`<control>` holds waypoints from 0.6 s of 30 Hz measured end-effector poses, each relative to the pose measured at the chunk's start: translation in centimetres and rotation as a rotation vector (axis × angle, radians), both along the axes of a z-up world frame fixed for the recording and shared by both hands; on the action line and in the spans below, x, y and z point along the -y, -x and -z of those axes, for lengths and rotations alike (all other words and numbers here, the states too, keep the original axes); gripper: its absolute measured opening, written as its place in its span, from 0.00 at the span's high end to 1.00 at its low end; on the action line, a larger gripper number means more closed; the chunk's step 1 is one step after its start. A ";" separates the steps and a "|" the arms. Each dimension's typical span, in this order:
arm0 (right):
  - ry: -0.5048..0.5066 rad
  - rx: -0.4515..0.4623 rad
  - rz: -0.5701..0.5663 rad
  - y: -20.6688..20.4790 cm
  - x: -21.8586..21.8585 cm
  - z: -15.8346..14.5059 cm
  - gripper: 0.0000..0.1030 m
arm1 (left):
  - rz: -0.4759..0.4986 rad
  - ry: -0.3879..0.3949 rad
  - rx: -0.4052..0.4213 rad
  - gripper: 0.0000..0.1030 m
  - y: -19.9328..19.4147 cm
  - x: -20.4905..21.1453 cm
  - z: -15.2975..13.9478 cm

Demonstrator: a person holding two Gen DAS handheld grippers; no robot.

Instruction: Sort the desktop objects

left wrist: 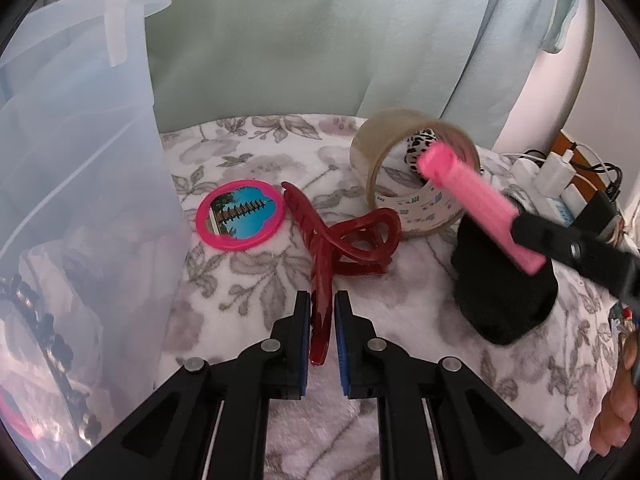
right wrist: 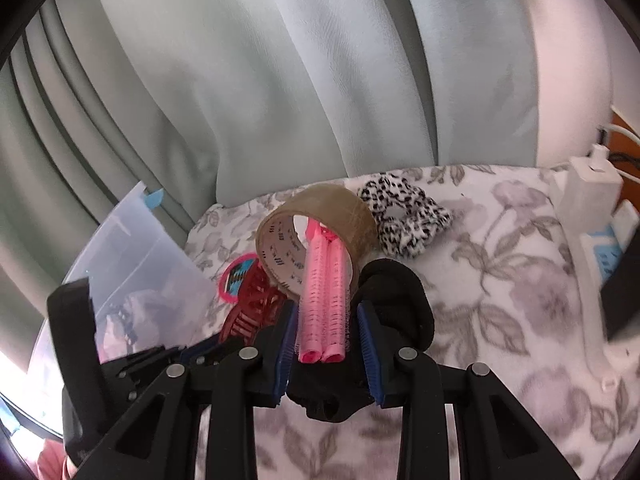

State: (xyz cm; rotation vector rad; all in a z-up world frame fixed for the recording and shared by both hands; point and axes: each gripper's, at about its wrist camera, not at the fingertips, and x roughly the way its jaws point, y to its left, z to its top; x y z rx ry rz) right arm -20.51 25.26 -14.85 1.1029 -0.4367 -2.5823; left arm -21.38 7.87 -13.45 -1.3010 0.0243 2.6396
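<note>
Pinching the dark red hair claw [left wrist: 320, 280] between closed pads, the left gripper [left wrist: 322, 330] sits at six o'clock on the floral cloth [left wrist: 248, 280]; at three o'clock the right gripper [right wrist: 326, 340] clasps a pink roller [left wrist: 480, 216], lifted before the tape roll [left wrist: 412, 176].

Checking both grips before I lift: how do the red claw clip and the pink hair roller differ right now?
The red claw clip is glossy and translucent; the pink hair roller is matte and bristly. The clip lies on the floral cloth in the left gripper; the roller is raised over the black scrunchie in the right gripper. Both are gripped at one end.
</note>
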 end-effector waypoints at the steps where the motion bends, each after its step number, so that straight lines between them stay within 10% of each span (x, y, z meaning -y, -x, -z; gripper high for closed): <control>1: 0.003 0.007 -0.002 -0.6 -0.1 0.1 0.68 | 0.002 -0.004 0.001 0.88 -0.2 0.0 -0.1; 7: 0.015 0.042 -0.010 -4.0 -0.8 0.5 0.68 | 0.028 -0.019 0.015 0.87 -1.9 0.1 -0.3; 11: 0.004 0.046 -0.010 -5.6 -0.8 0.4 0.68 | 0.032 -0.025 0.027 0.57 -3.1 0.3 -0.6; 18: 0.006 0.036 -0.014 -6.8 -0.6 0.1 0.66 | 0.063 -0.030 -0.034 0.54 -5.8 0.4 -3.3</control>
